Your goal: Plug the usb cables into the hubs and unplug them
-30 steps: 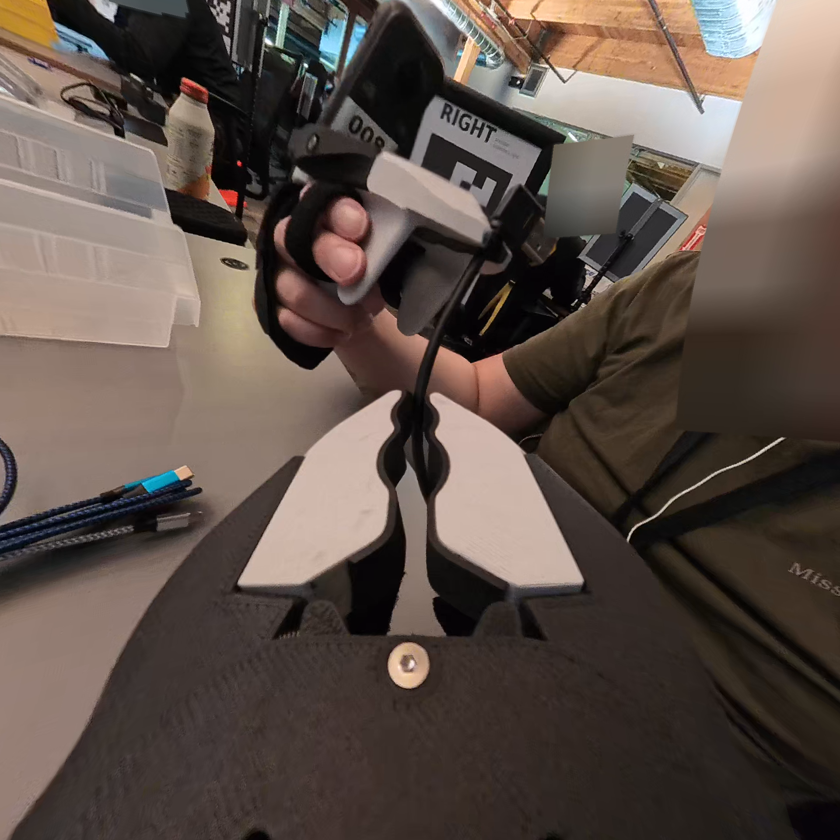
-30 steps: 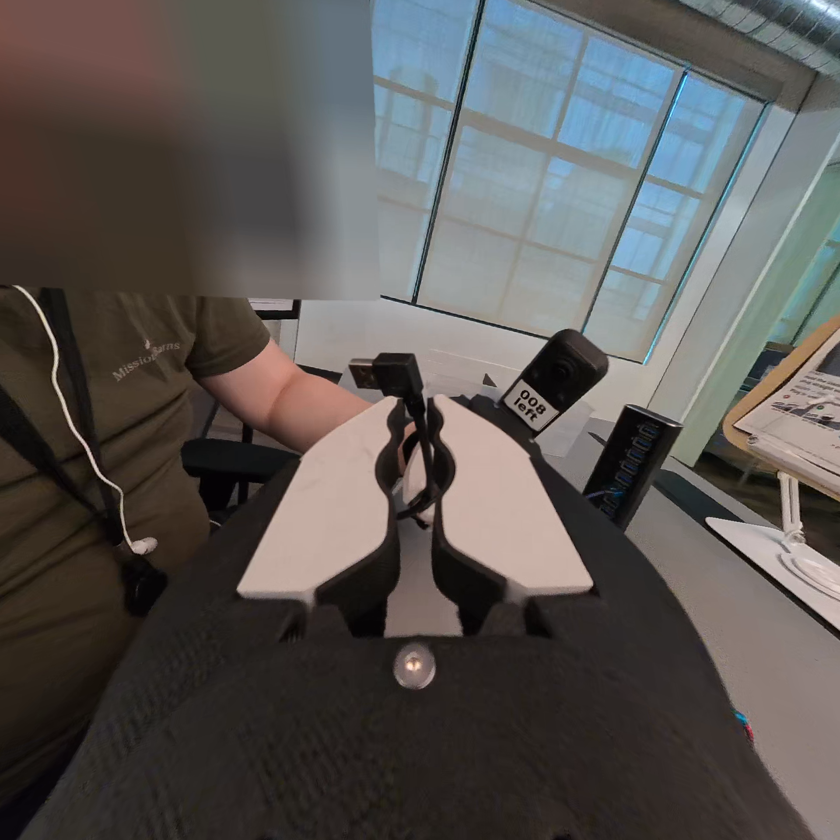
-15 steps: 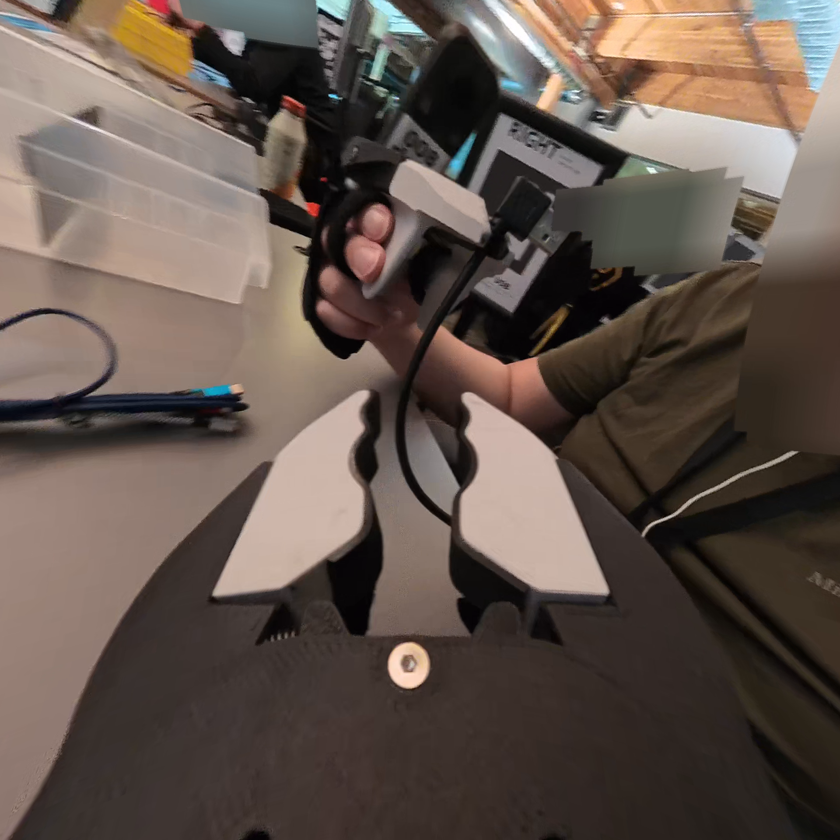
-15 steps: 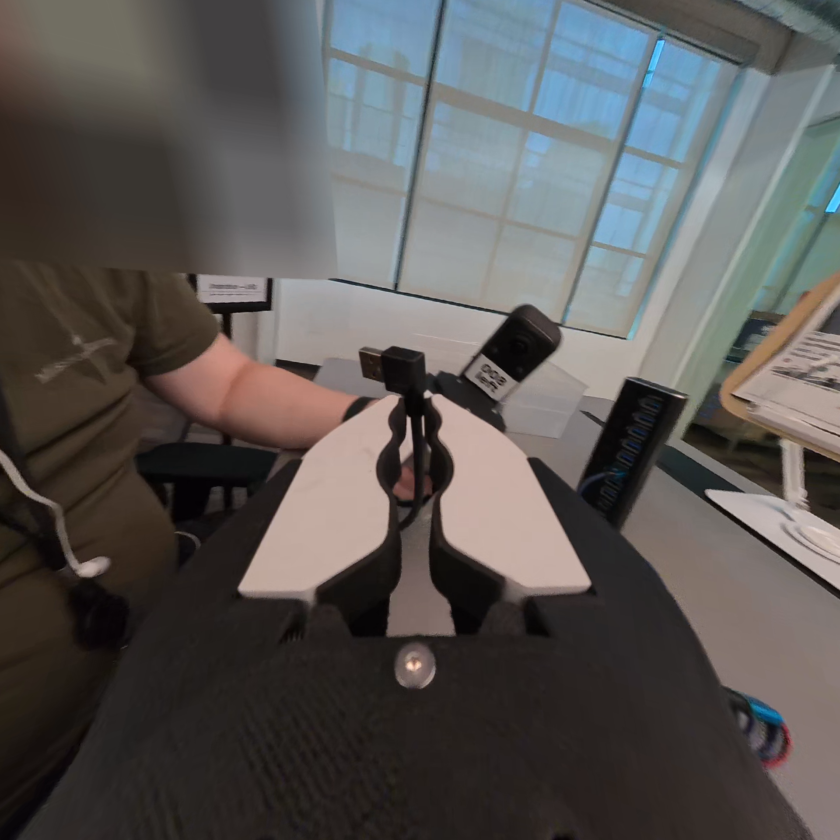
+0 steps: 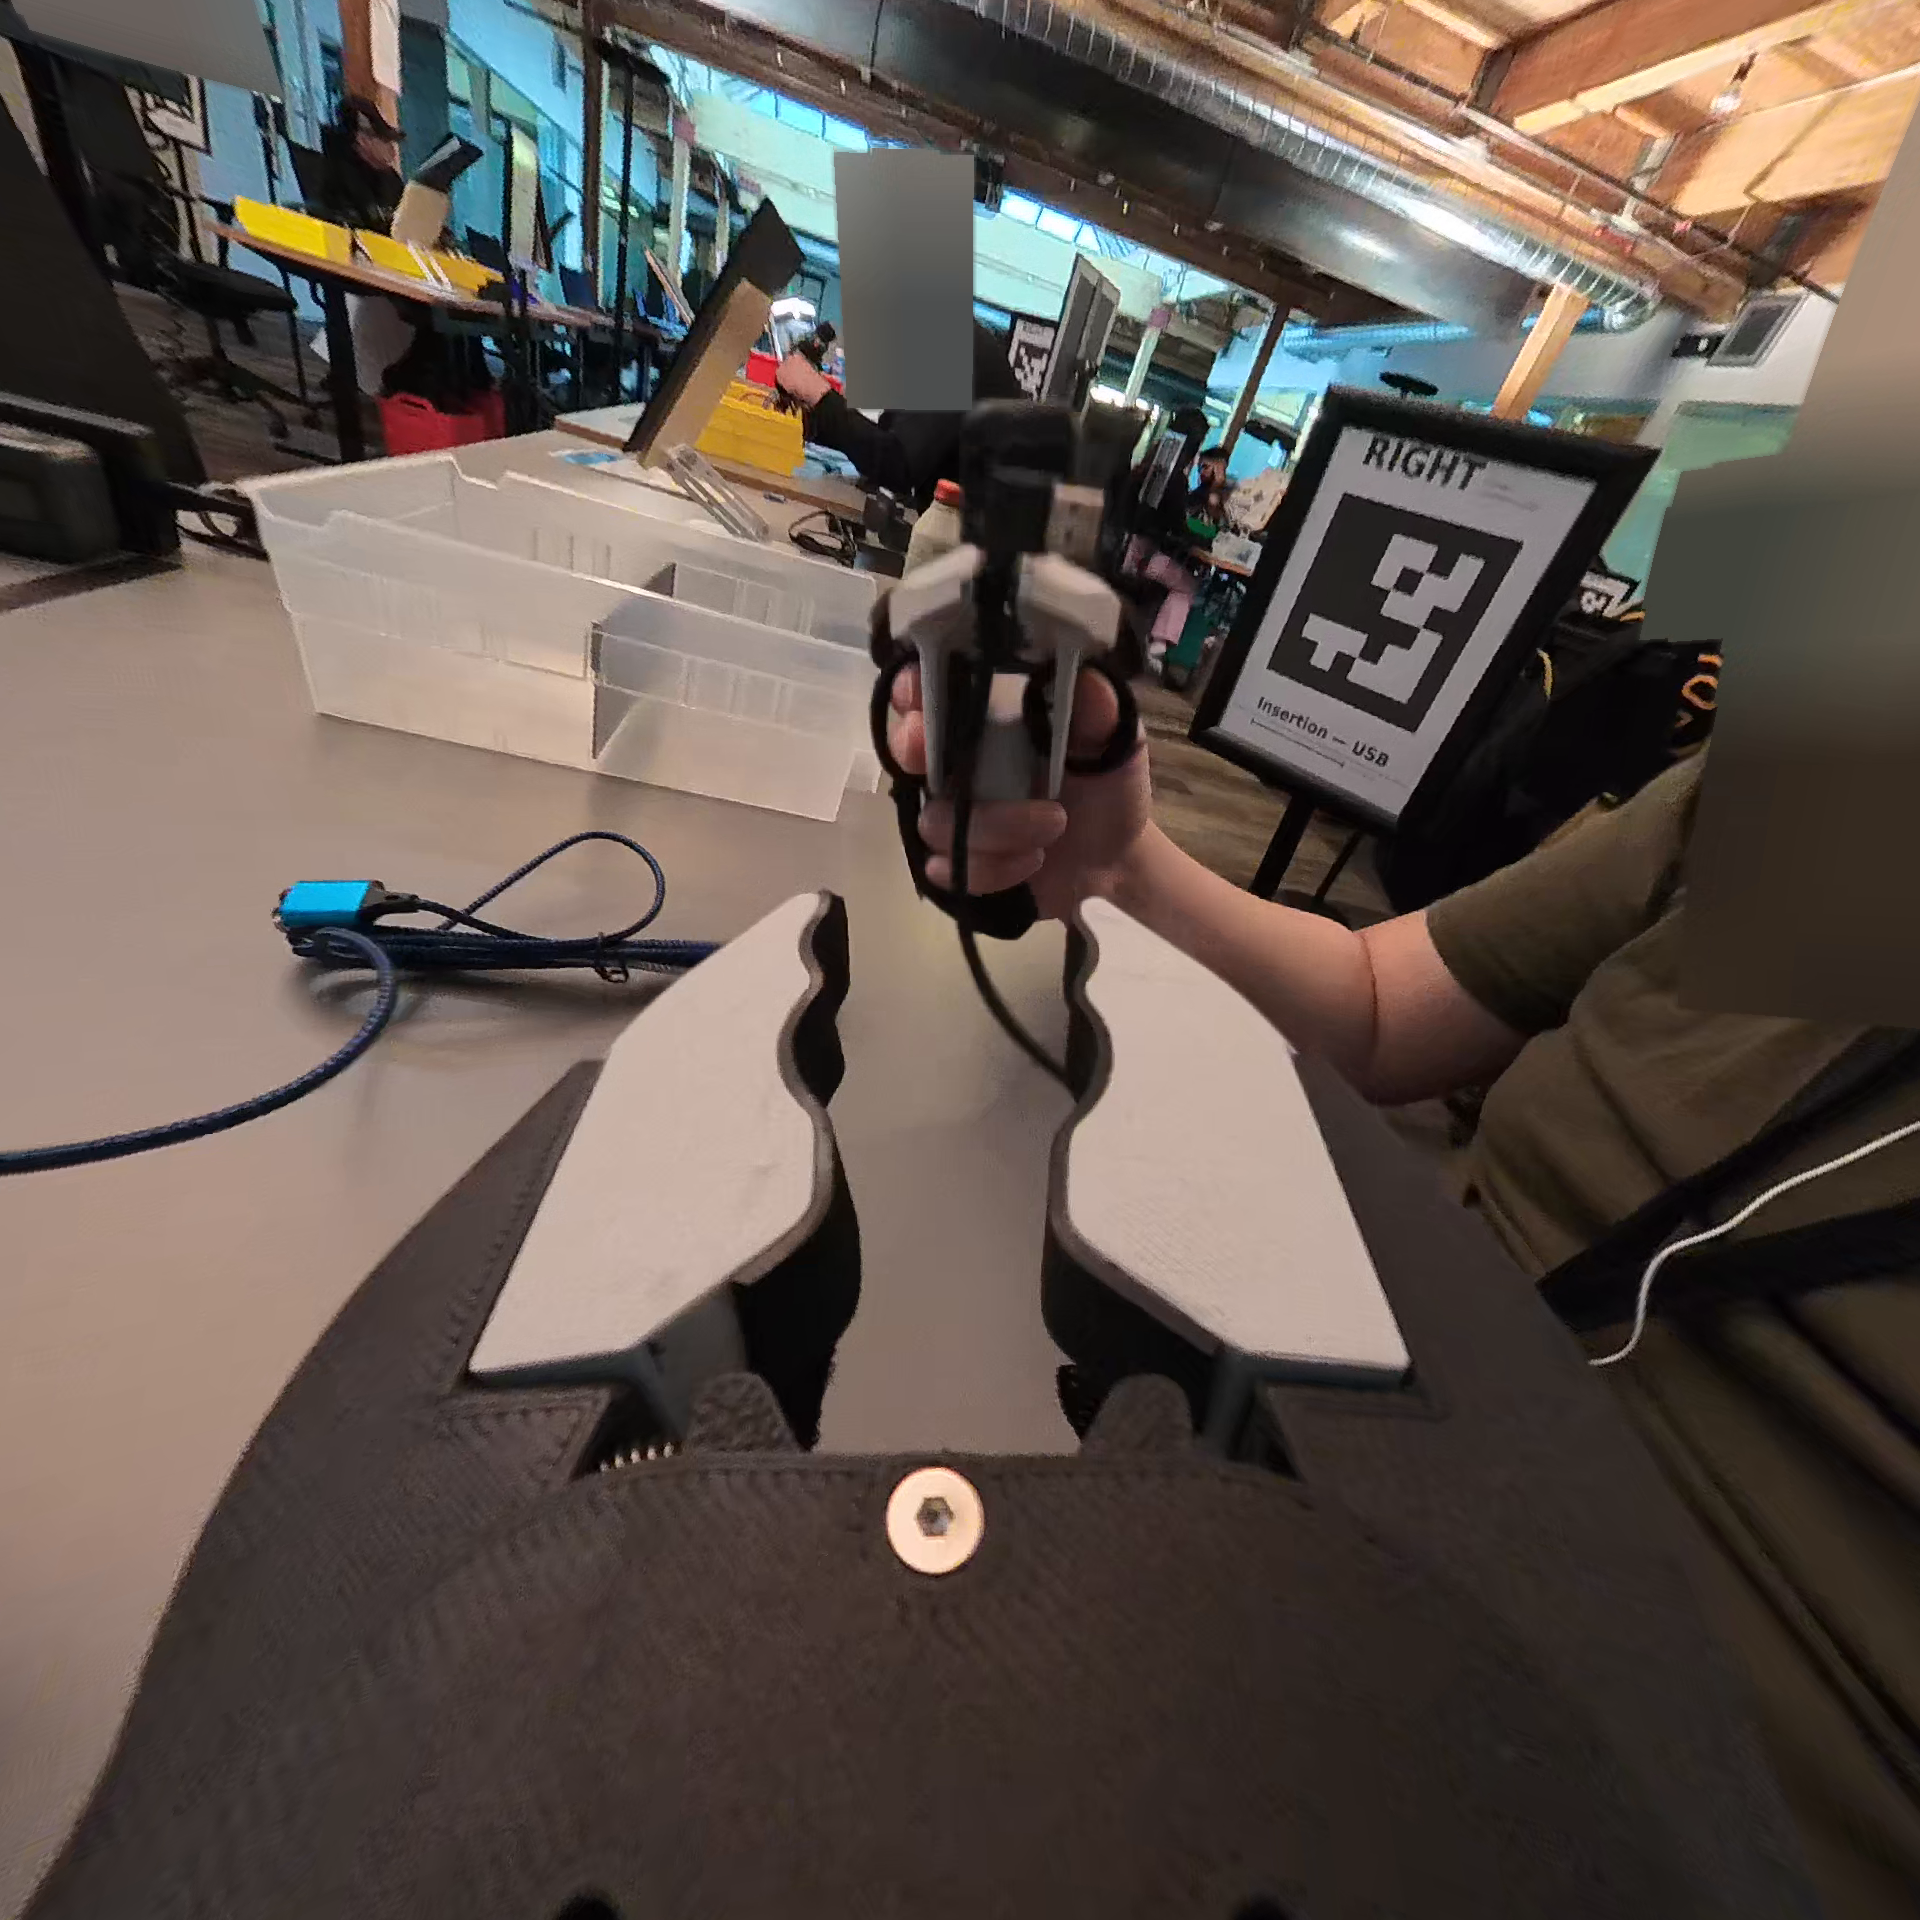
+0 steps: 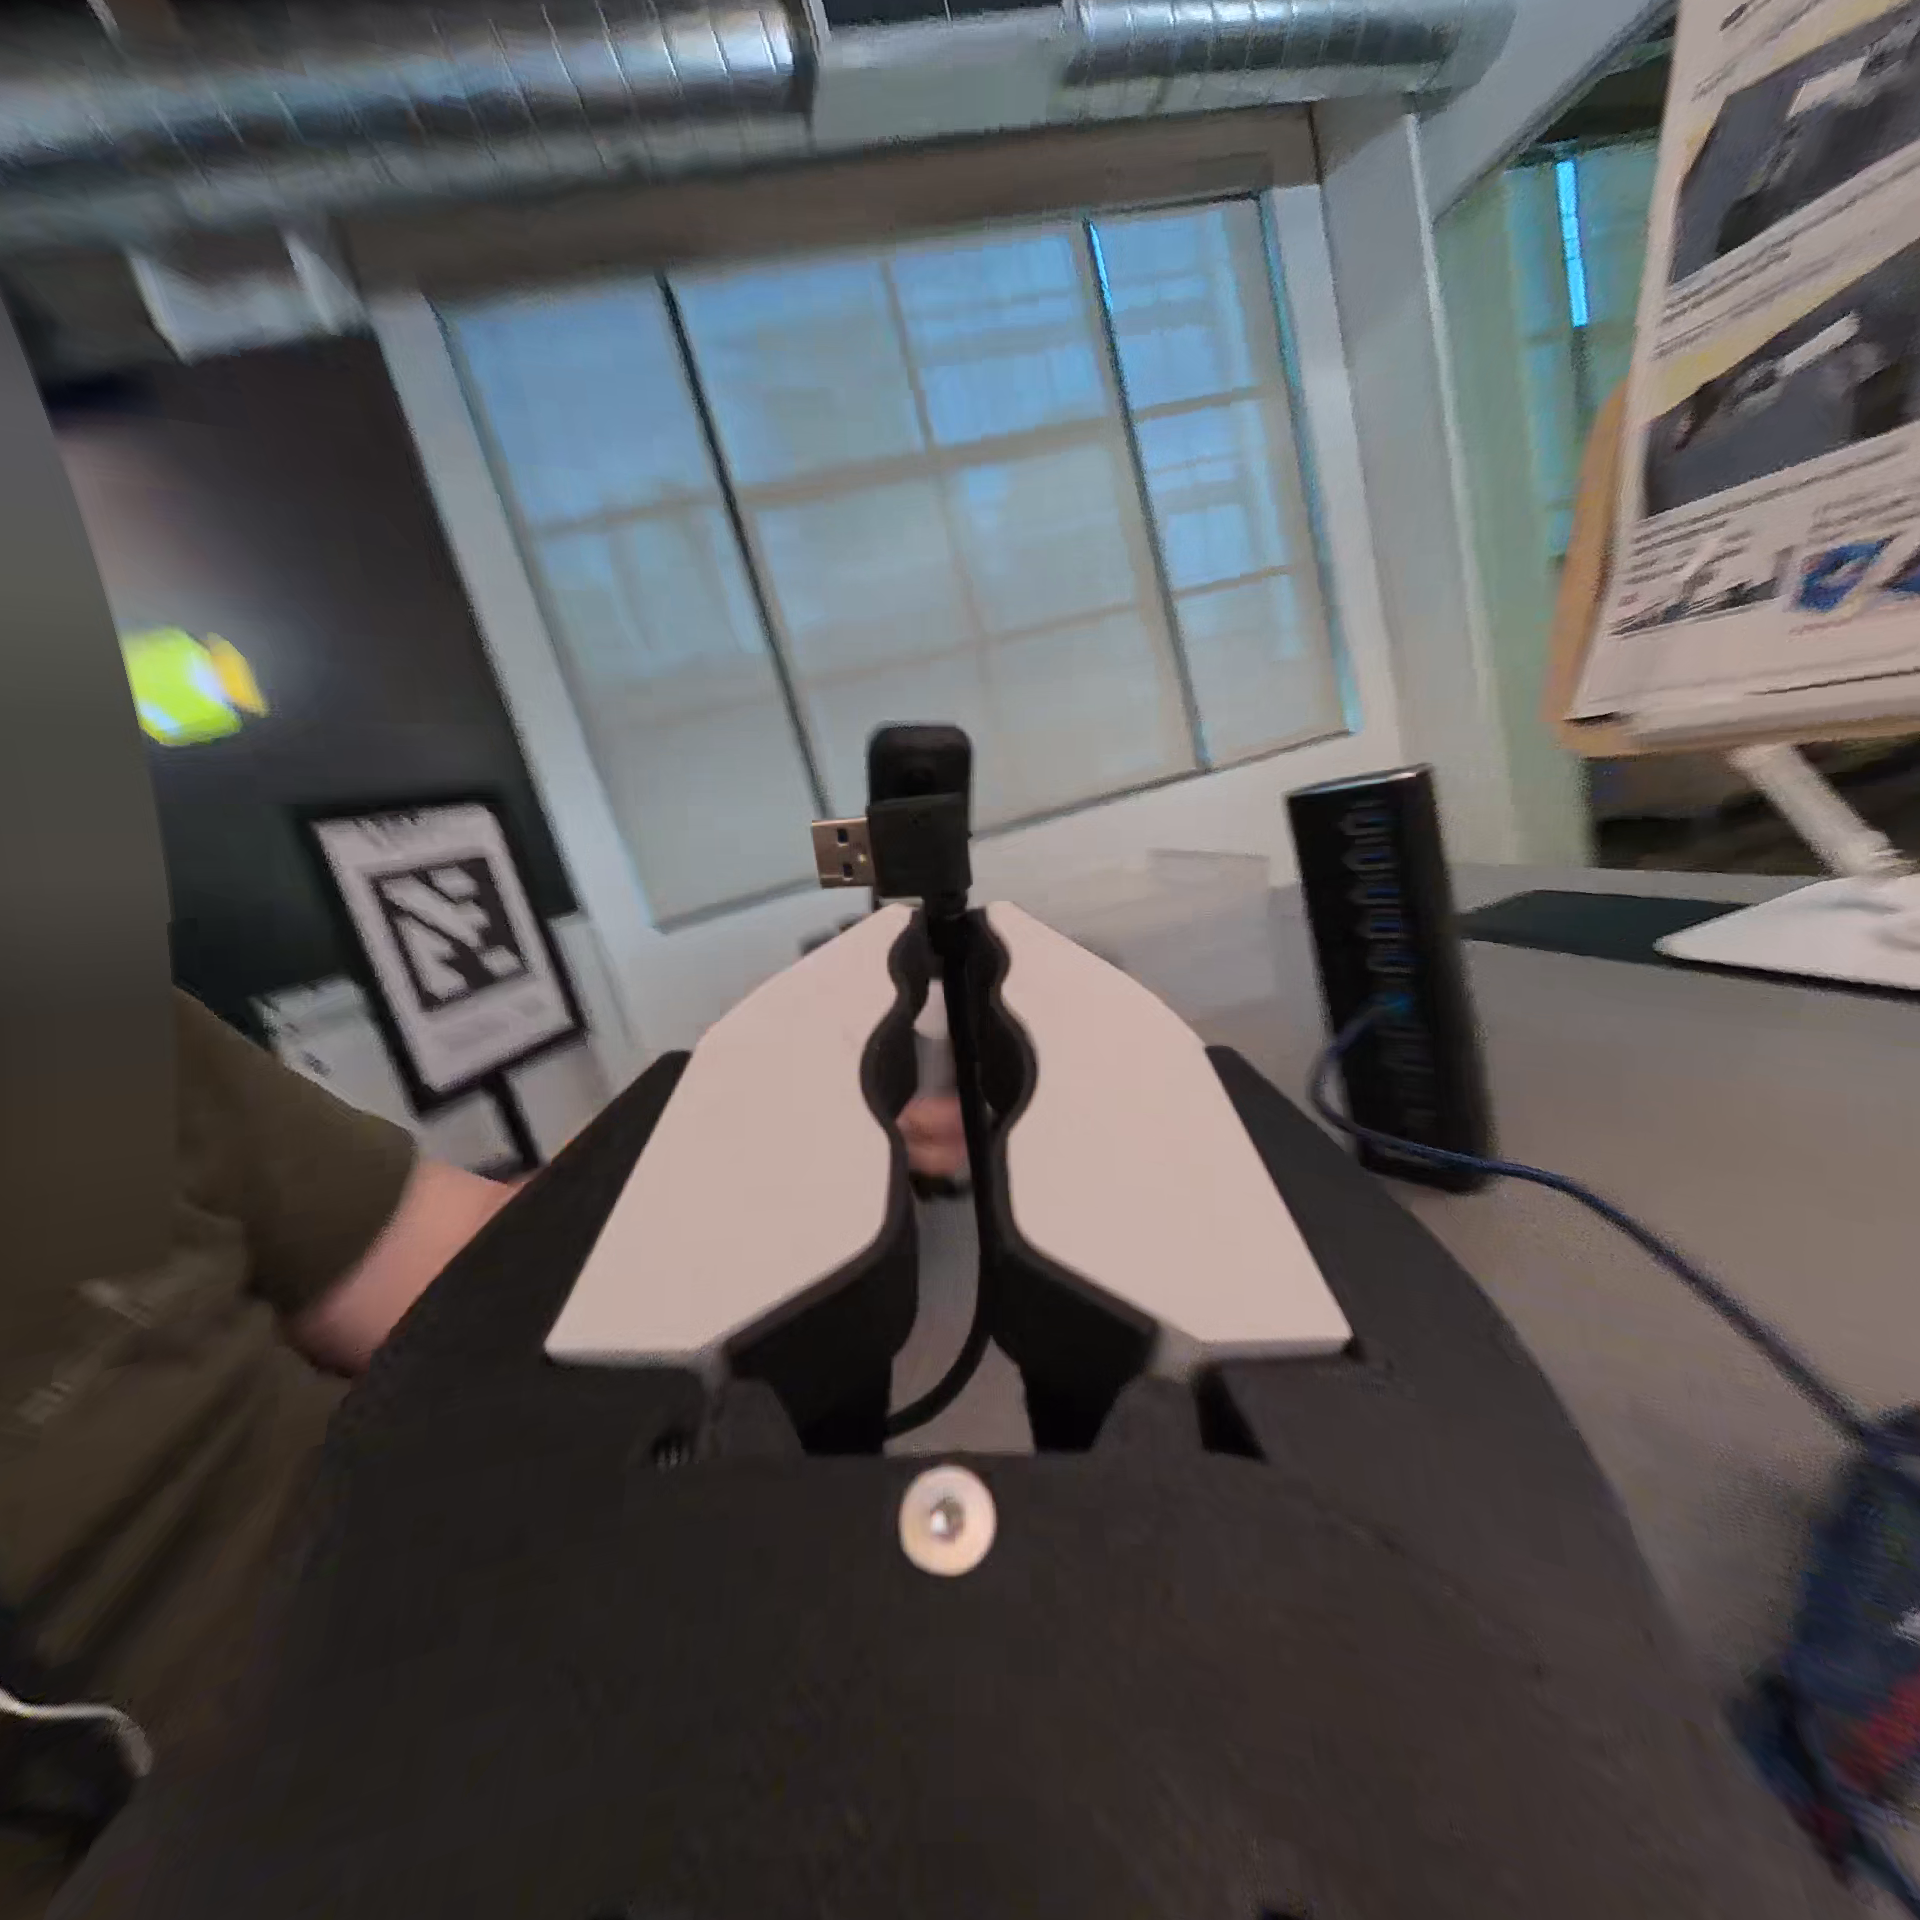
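Observation:
My right gripper (image 6: 945, 914) is shut on a black cable (image 6: 971, 1143) just below its right-angle USB plug (image 6: 894, 847), which sticks up above the fingertips with its metal end pointing left. A black upright hub (image 6: 1382, 977) stands on the grey table to the right, with a blue braided cable (image 6: 1621, 1236) running from it. My left gripper (image 5: 956, 914) is open and empty. The black cable (image 5: 997, 997) hangs from the right gripper (image 5: 997, 613) down past the left gripper's right finger. Blue braided cables (image 5: 499, 945) with a light blue plug (image 5: 322, 904) lie on the table to the left.
Clear plastic bins (image 5: 561, 613) stand at the back left of the table. A framed marker sign (image 5: 1392, 613) stands beyond the table's edge. A document stand (image 6: 1766, 416) with a white base (image 6: 1818, 935) is at the right. The person's arm (image 5: 1299, 987) reaches in from the right. Left tips to right tips: about 9 cm. From the left gripper's tips to the black upright hub (image 6: 1382, 977) is close to 15 cm.
My left gripper has opened and let go of the black cable, then swung left. My right gripper has kept its hold and turned towards the black hub.

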`<state>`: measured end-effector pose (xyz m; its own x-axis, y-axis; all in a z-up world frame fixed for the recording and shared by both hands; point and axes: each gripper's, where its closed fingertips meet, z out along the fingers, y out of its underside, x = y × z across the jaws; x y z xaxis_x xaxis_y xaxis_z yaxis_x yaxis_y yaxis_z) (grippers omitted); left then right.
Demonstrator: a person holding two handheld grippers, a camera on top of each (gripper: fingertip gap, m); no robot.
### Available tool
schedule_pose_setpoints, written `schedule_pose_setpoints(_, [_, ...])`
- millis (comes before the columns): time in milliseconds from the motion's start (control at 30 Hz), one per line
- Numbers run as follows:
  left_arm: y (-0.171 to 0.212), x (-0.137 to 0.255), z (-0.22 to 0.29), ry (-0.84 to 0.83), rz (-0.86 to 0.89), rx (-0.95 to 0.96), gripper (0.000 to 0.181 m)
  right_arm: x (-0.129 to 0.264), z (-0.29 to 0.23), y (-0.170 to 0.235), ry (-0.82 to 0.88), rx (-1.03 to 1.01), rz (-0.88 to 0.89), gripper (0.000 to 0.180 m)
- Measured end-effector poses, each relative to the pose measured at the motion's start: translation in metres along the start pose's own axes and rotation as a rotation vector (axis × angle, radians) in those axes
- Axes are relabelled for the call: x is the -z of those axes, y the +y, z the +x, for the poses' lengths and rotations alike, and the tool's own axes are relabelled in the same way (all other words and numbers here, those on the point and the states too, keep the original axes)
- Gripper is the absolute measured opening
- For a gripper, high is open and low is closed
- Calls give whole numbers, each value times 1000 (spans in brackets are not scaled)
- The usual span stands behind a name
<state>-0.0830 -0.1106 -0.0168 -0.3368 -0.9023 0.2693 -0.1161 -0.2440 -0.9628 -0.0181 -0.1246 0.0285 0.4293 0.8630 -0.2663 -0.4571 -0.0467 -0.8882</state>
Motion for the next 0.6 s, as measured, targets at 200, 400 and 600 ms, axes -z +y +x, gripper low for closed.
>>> schedule_pose_setpoints(200, [14, -13, 10, 30, -80, -30, 38, 4, -3, -21, -157, -240, 177, 7])
schedule_pose_setpoints(400, [16, -16, 14, 54, -81, -10, 38, 9, 1, -22, -152, -271, 187, 7])
schedule_pose_setpoints(600, [16, -18, 12, 35, -74, -12, 38, 6, 8, -12, -75, -231, 137, 7])
